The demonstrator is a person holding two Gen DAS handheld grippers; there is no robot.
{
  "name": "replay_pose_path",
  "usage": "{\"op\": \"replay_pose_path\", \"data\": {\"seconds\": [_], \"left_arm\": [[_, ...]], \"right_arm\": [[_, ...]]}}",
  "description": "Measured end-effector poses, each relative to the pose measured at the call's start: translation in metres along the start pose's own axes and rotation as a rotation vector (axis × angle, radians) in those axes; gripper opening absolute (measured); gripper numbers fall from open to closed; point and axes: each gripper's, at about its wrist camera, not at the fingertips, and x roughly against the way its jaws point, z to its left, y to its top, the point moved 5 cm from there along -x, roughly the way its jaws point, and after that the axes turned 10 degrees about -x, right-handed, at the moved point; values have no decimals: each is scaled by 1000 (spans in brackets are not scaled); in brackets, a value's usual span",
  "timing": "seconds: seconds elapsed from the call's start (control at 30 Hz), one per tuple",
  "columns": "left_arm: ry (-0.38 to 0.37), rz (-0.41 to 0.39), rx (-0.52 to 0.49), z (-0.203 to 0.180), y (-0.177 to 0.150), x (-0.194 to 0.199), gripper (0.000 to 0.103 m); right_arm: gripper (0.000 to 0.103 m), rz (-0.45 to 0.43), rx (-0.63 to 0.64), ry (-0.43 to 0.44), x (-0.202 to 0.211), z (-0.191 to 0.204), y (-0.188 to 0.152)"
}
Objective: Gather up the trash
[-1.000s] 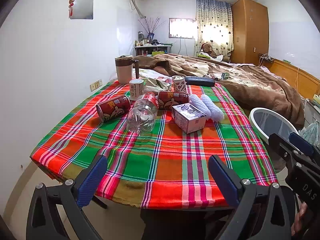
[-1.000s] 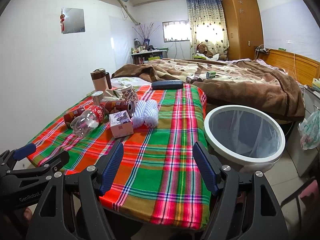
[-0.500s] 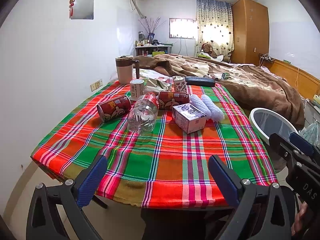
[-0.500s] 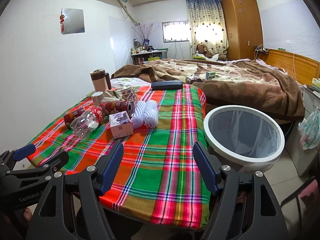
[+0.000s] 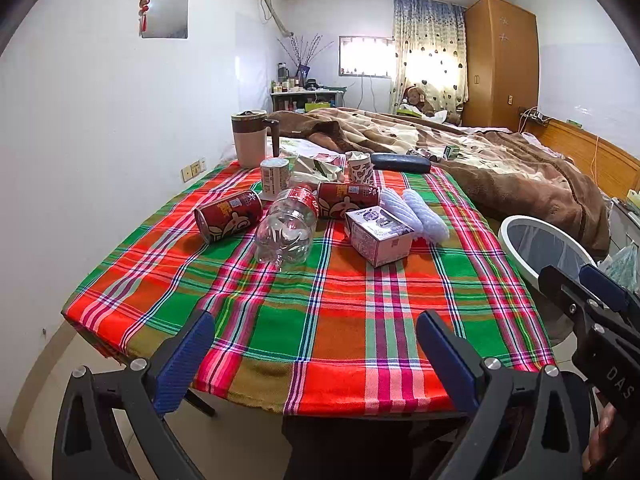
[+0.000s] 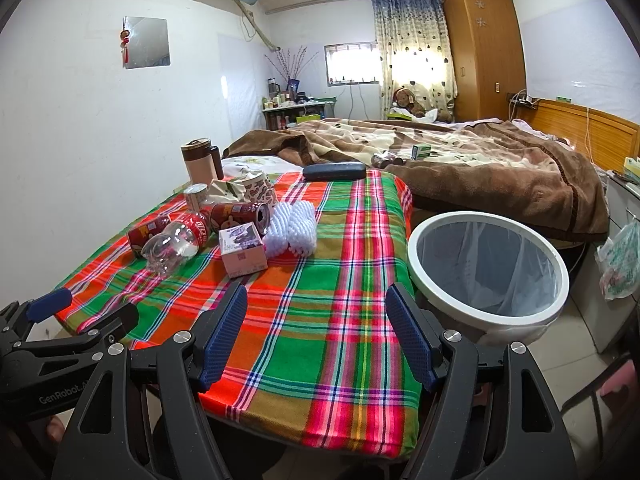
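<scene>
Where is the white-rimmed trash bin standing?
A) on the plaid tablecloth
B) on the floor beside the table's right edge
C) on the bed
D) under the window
B: the trash bin stands on the floor against the right edge of the plaid table, in front of the bed.

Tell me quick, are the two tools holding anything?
Left tool: open, holding nothing.
Right tool: open, holding nothing.

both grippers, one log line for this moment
left gripper open, empty | right gripper open, empty | trash on table | bin lined
</scene>
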Motion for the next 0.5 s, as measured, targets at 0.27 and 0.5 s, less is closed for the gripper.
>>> {"op": "replay_pose_path", "data": {"seconds": [0.27, 0.5], "left_arm": [[1, 1, 1, 1, 0, 3, 102], [1, 0, 1, 0, 0, 3, 102]], "right_arm": [[73, 0, 1, 0, 0, 0, 0], [73, -2, 0, 1, 0, 1, 0]]}}
